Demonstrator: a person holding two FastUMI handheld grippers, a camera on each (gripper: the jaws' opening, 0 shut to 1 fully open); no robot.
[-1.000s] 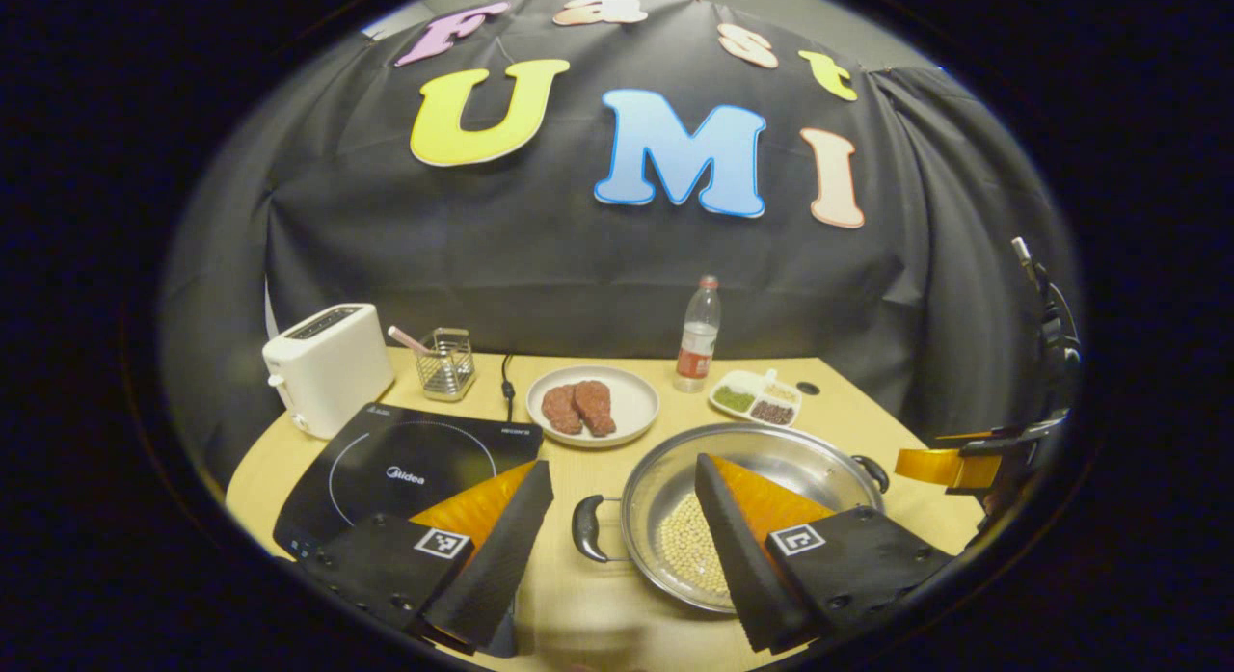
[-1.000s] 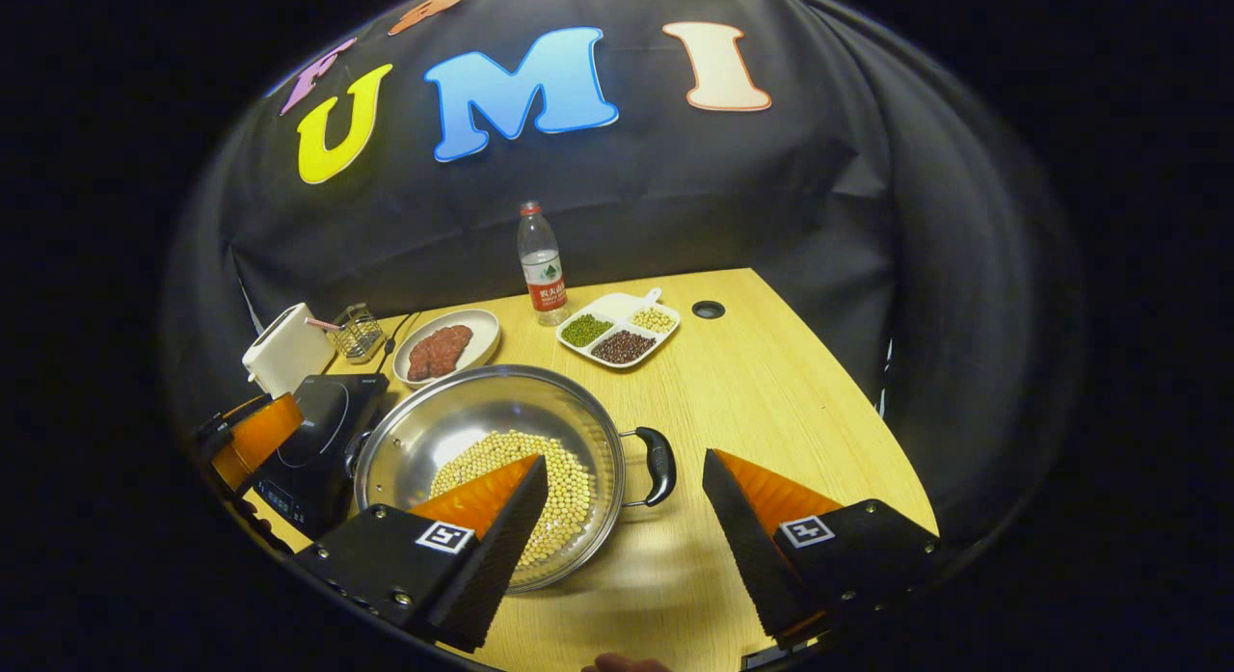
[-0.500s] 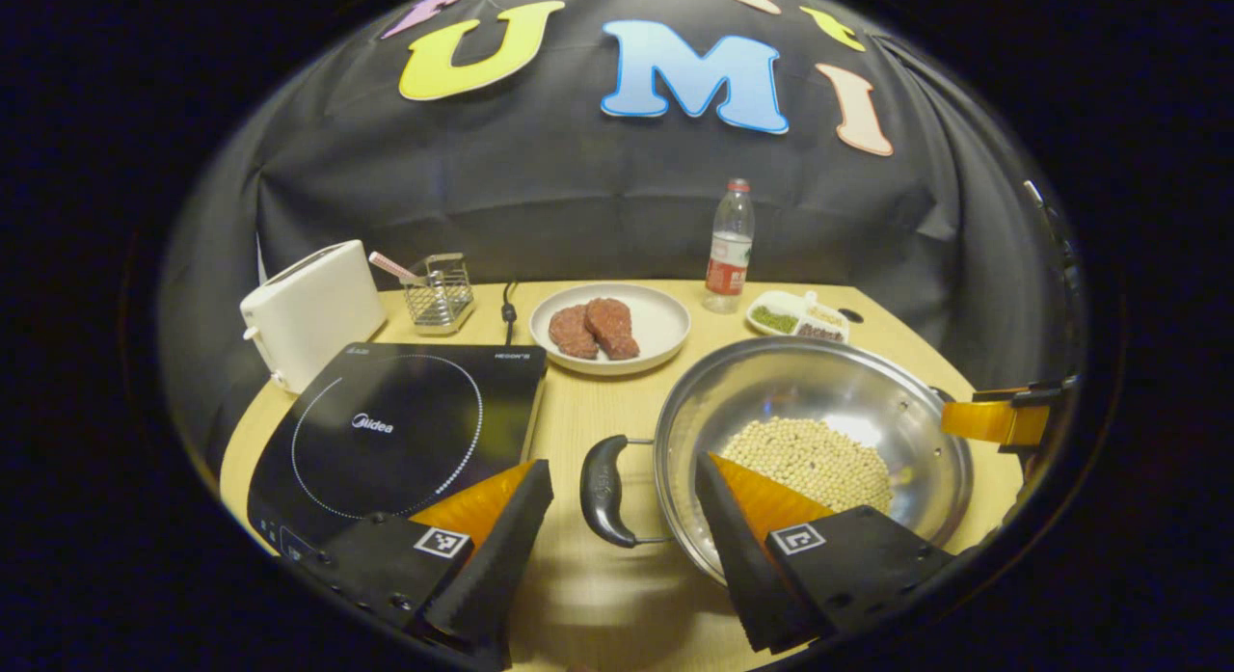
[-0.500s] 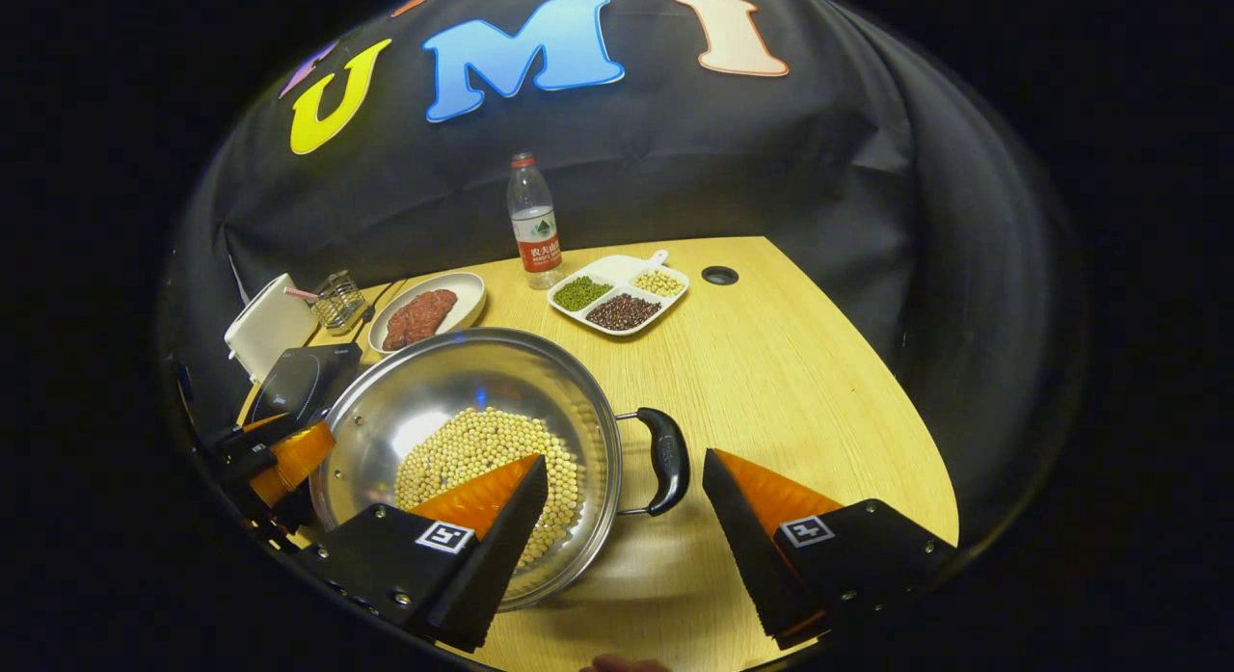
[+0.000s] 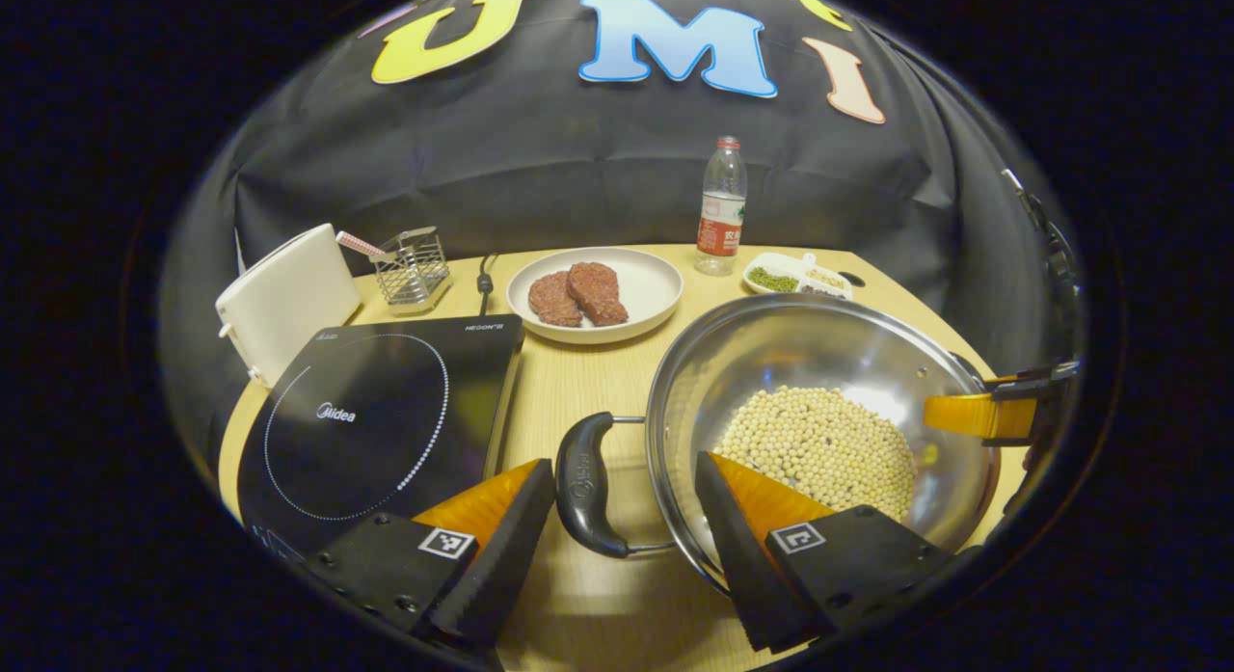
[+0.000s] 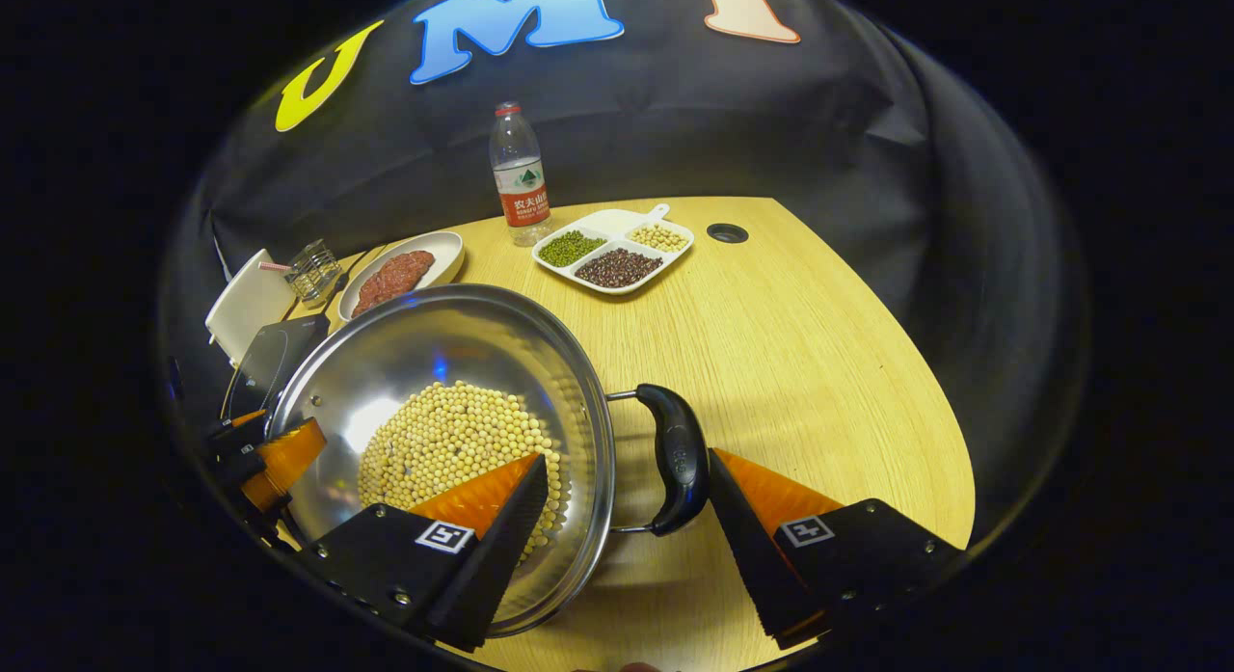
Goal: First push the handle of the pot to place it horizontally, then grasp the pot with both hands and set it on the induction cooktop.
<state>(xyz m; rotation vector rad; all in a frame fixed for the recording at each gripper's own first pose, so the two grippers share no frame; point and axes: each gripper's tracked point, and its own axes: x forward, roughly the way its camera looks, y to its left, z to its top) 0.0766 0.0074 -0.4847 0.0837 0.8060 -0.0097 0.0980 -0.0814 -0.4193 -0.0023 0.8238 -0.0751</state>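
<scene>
Steel pot sits on the wooden counter, part-filled with pale beans. It is the landmark for what follows.

Left claw: jaws wide apart, gripping nothing. One finger is over the counter on the cooktop side of the pot; the other overlaps the pot's near rim. The pot's black left handle lies in the gap between them. Contact with either finger cannot be told.

Right claw: also spread wide, holding nothing. One finger overlaps the beans inside the pot; the other is outside it over bare counter. The pot's black right handle sits in the gap, very close to the outer finger; cannot tell whether they touch.

Each claw also shows at the far side of the pot in the other's view: right claw at the far rim in the left gripper view, left claw at the opposite rim in the right gripper view.

Induction cooktop: black, flat on the counter just beside the pot's left handle, apart from the pot. The pot is not on it.

Beyond the pot: plate with two meat patties, water bottle, divided dish of beans. Past the cooktop: white toaster, wire basket.
</scene>
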